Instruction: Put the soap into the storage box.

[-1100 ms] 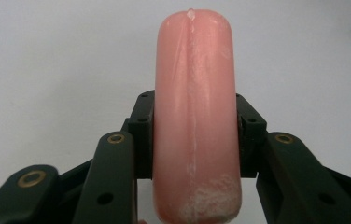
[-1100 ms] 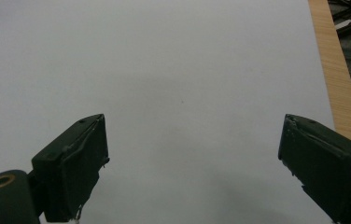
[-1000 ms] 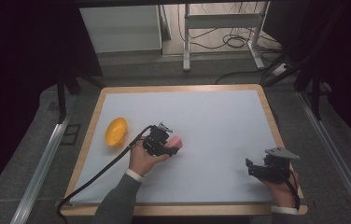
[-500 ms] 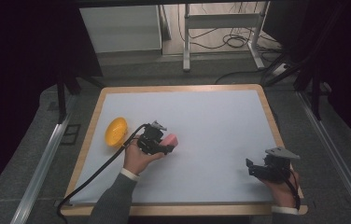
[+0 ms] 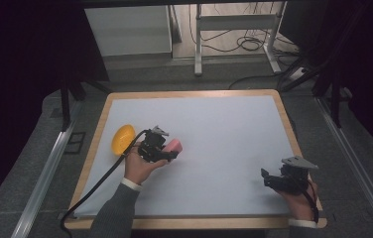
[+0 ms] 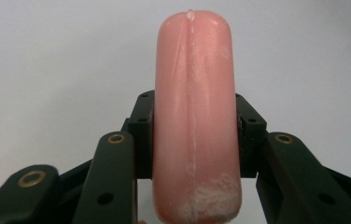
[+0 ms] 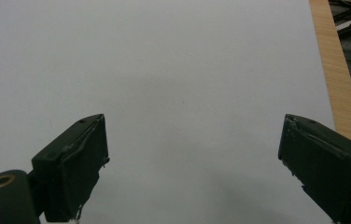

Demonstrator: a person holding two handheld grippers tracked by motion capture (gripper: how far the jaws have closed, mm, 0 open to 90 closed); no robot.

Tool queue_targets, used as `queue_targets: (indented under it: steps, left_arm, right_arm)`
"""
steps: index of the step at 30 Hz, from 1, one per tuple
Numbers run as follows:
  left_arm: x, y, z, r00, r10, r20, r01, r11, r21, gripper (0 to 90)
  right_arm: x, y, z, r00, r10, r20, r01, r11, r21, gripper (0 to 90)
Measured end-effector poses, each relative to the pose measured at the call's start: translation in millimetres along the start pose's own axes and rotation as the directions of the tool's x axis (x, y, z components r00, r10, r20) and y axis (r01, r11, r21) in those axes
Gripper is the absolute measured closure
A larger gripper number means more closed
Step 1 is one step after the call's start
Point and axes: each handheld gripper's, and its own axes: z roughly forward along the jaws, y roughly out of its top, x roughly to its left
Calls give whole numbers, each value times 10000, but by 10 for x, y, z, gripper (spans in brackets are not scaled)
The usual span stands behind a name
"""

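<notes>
On wood-rimmed white table (image 5: pixel 234 124): yellow bowl (image 5: pixel 123 139), pink sausage (image 5: pixel 175 145).

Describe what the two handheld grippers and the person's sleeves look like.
Both grippers are black. The left gripper has brass-coloured rivets on its linkage arms and a thick black cable trailing off the table's near edge. The right gripper has blocky, scuffed jaws and a grey three-cornered plate on top. The left sleeve is grey with a white cuff.
</notes>
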Motion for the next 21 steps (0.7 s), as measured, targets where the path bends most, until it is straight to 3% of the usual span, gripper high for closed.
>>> queue_targets:
  steps: [18, 21]
  left_arm:
    - [116, -85, -131, 9997, -159, -196, 156, 9998, -142, 602]
    - [142, -104, -163, 9993, -243, -299, 233, 9991, -349, 602]
  right_arm:
    - [1, -4, 17, 10000, -27, -16, 27, 10000, 45, 80]
    - [2, -2, 13, 10000, 10, 4, -10, 10000, 34, 80]
